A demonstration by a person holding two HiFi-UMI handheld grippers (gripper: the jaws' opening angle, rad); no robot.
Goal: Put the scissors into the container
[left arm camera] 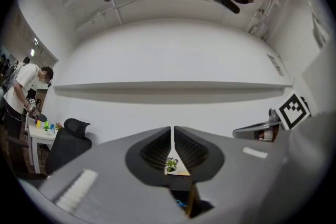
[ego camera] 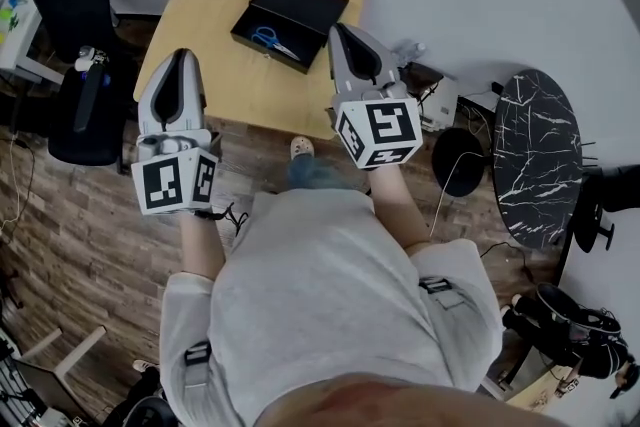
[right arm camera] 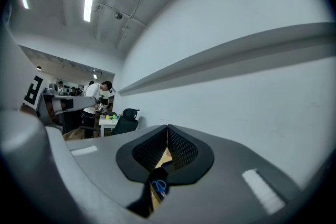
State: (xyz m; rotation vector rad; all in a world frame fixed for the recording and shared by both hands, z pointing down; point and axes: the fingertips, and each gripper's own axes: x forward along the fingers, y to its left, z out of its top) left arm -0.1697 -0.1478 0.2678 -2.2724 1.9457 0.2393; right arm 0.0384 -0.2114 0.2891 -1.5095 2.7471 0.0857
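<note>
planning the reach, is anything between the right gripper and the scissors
Nothing visible does. The scissors lie in the open black container, and in the head view only bare container floor shows between them and the shut right gripper by its right edge.

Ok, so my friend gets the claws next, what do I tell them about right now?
Left claw: shut, nothing in it, held up in the air in front of the table.
Right claw: shut, nothing in it, held up beside the left one.
Scissors: the blue-handled pair lies inside the black container, which sits open on the table.
Done: the scissors are in the container.
Left: nothing that shows; the job looks finished.
</note>
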